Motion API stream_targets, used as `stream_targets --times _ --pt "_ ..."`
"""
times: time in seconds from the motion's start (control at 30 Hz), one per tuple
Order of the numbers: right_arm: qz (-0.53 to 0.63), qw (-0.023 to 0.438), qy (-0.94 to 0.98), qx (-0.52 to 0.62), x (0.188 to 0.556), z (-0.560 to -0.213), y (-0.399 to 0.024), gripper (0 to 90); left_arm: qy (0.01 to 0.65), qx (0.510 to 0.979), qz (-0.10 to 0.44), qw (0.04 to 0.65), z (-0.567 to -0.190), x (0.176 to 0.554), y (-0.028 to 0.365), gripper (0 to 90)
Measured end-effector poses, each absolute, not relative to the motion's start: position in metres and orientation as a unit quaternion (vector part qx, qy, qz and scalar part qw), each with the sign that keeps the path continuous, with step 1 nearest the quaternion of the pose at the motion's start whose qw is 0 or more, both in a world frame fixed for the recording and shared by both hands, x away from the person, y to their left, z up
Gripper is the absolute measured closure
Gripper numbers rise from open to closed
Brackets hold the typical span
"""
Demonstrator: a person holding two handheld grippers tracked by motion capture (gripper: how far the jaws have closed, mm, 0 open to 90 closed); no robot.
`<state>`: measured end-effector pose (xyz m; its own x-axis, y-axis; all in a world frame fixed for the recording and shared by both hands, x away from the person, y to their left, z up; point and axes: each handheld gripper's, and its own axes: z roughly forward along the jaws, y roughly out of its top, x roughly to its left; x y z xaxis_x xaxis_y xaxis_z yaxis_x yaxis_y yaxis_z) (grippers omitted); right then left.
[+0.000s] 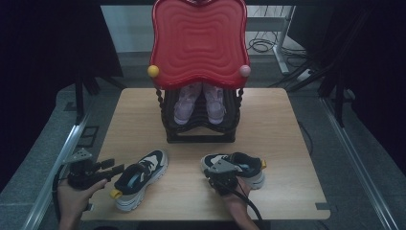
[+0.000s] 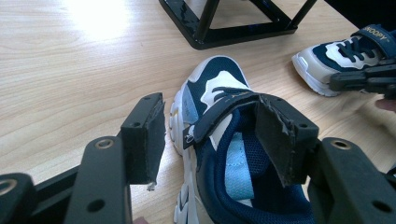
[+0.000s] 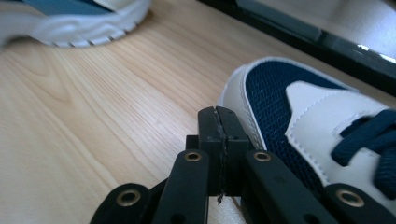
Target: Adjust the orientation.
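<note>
Landmark: the black rack (image 1: 200, 129) standing at the middle of the wooden table (image 1: 287, 143); every place below is told from it.
Left gripper (image 1: 109, 168): nearest the person, well in front of the rack and off toward the table's left edge, held in the left hand (image 1: 76, 196). In the left gripper view its jaws stand wide apart, the pads straddling the rear of the left shoe (image 2: 224, 154) without pressing on it.
Right gripper (image 1: 210, 171): in front of the rack, a little right of its middle, held in the right hand (image 1: 239, 203). In the right gripper view its pads are pressed flat together with nothing between them, the tips just beside the toe of the right shoe (image 3: 322, 121).
Left shoe: navy and white, lying on the table in front of the rack's left corner, toe turned toward the rack.
Right shoe: in front of the rack's right half, partly under the right gripper.
Pink shoes (image 1: 198, 103): a pair standing inside the rack, on its lower level.
Red tray (image 1: 198, 40): atop the rack, tipped up toward the camera, a yellow ball (image 1: 153, 71) and a pink ball (image 1: 244, 70) at its lower corners.
</note>
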<state>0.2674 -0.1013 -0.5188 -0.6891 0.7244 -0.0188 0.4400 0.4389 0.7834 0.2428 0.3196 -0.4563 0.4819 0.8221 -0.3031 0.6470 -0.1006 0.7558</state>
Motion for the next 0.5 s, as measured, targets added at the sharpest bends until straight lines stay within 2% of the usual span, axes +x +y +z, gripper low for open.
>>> stream_targets --times 0.5 --pt "0.469 0.188 0.787 0.355 0.267 -0.452 -0.154 90.0 0.501 0.736 0.095 0.446 -0.458 0.244 0.318 42.8"
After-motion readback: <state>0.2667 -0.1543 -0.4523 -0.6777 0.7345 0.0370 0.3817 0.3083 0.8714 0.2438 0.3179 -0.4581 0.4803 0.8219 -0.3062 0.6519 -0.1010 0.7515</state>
